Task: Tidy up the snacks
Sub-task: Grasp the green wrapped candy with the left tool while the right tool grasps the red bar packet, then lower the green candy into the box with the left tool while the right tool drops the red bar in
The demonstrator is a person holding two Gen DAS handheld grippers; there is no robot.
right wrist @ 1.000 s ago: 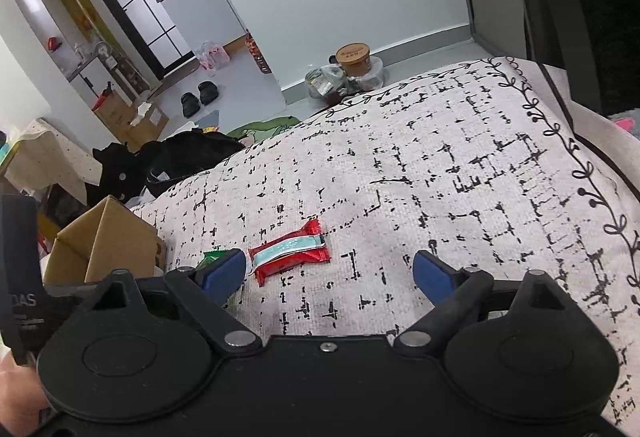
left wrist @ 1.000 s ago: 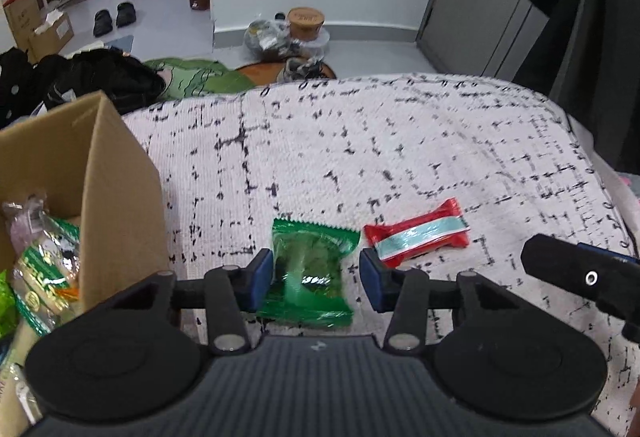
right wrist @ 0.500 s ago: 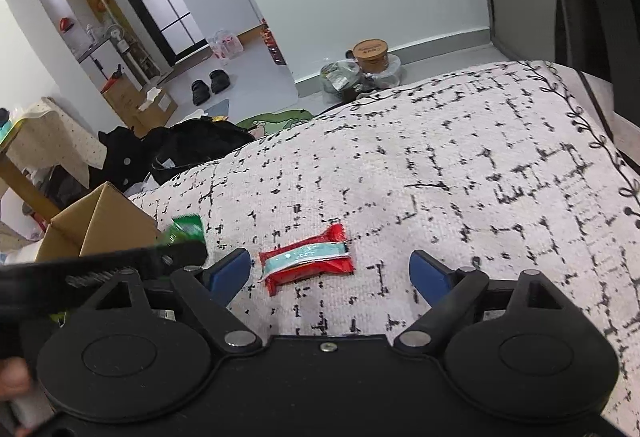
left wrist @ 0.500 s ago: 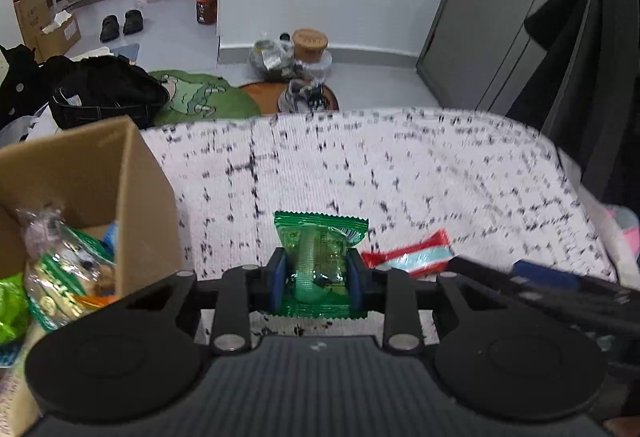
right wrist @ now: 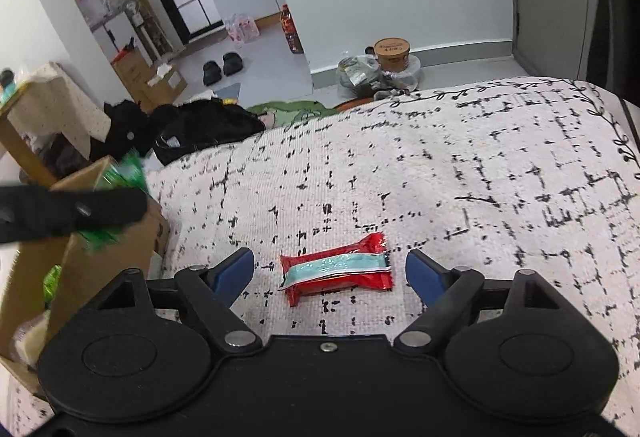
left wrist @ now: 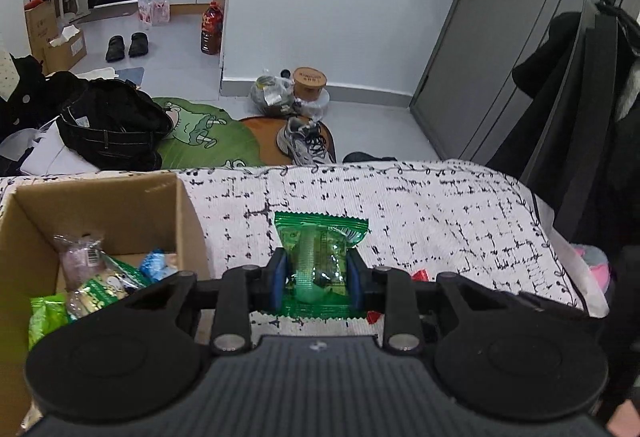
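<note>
Right gripper point(right wrist: 330, 273), jaws wide but closing, straddles red snack packet point(right wrist: 336, 273), long axis spanning the pads; left gripper point(left wrist: 316, 283) clamps green packet point(left wrist: 320, 257) beside cardboard box point(left wrist: 188, 221).

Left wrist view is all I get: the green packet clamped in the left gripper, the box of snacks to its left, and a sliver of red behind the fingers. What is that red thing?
Observer: A red packet with a pale blue stripe, lying flat on the speckled cloth.
Operator: Has the right gripper gripped it, as the left gripper grips the green packet?
Observer: No. Its jaws are closing with the red packet between them, but both pads are clear of the wrapper.
</note>
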